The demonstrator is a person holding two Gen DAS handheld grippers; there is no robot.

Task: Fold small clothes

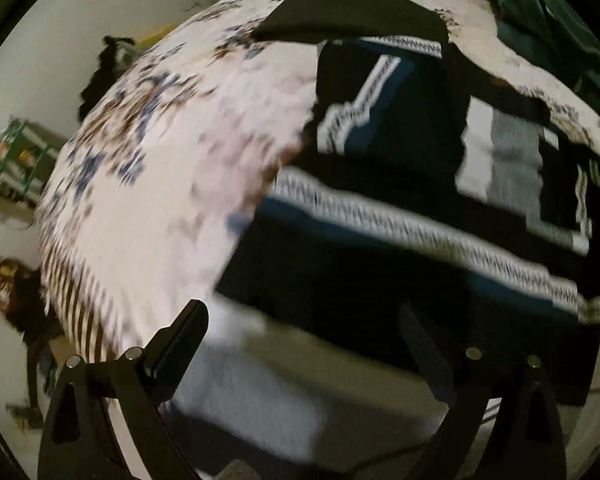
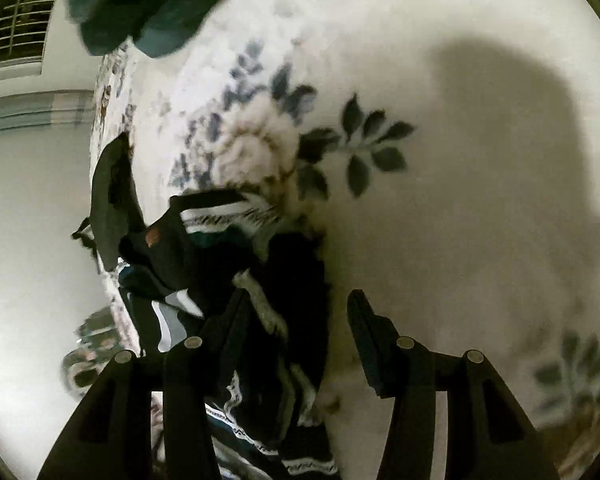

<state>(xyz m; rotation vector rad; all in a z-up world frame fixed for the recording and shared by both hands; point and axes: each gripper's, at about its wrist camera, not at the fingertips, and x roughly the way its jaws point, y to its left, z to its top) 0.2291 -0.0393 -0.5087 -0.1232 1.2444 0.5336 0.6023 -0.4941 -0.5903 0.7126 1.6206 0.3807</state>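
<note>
A dark garment with white patterned stripes and blue panels [image 1: 380, 216] lies spread on a white floral bedspread [image 1: 160, 184]. My left gripper [image 1: 304, 320] is open above its near edge, with nothing between the fingers. In the right wrist view the same dark garment [image 2: 268, 320] lies bunched, with white trim. My right gripper [image 2: 296, 312] is open, its left finger [image 2: 228, 320] over the cloth and its right finger [image 2: 366, 328] over the bedspread [image 2: 440, 200]. Both views are blurred.
A flat black piece of cloth [image 1: 352, 12] lies at the far side of the bed. A dark green cloth [image 1: 548, 20] is heaped at the far right, and it also shows in the right wrist view [image 2: 140, 4]. Floor and clutter [image 1: 16, 292] lie left of the bed.
</note>
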